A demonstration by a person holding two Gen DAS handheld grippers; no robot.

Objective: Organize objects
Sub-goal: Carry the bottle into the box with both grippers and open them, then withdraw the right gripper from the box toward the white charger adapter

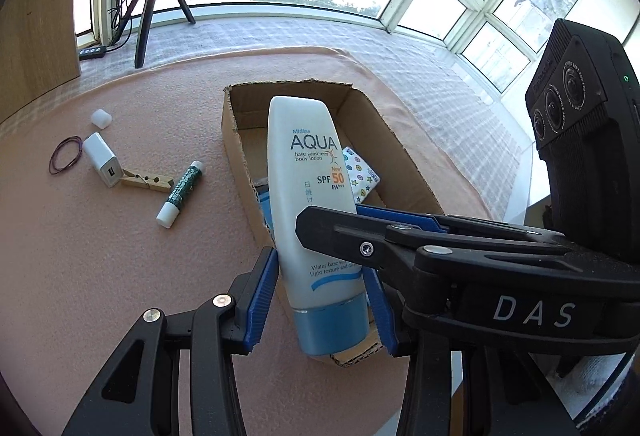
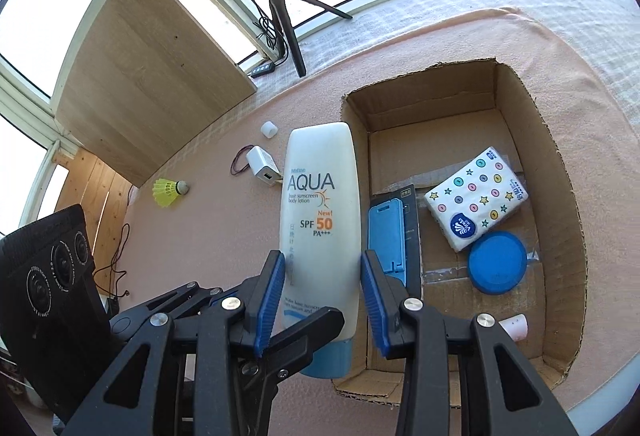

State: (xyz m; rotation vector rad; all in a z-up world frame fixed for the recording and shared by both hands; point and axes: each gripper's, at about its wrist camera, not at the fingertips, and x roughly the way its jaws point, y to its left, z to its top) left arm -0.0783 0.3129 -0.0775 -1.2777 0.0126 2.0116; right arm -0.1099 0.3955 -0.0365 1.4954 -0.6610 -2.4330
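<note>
My left gripper point(image 1: 320, 300) has its blue pads point(image 1: 262, 300) on both sides of the sunscreen tube point(image 1: 308, 195), low on the body just above the blue cap. The tube stands cap-down over the near end of the cardboard box point(image 1: 400, 139). The right gripper point(image 1: 332, 232) reaches in from the right, one finger crossing in front of the tube. Inside the box I see a tissue pack point(image 1: 362, 175). On the pink cloth point(image 1: 100, 256) to the left lie a lip balm point(image 1: 180, 193), clothespin point(image 1: 148, 181), charger point(image 1: 102, 159), rubber band point(image 1: 66, 155) and small white cap point(image 1: 100, 118).
</note>
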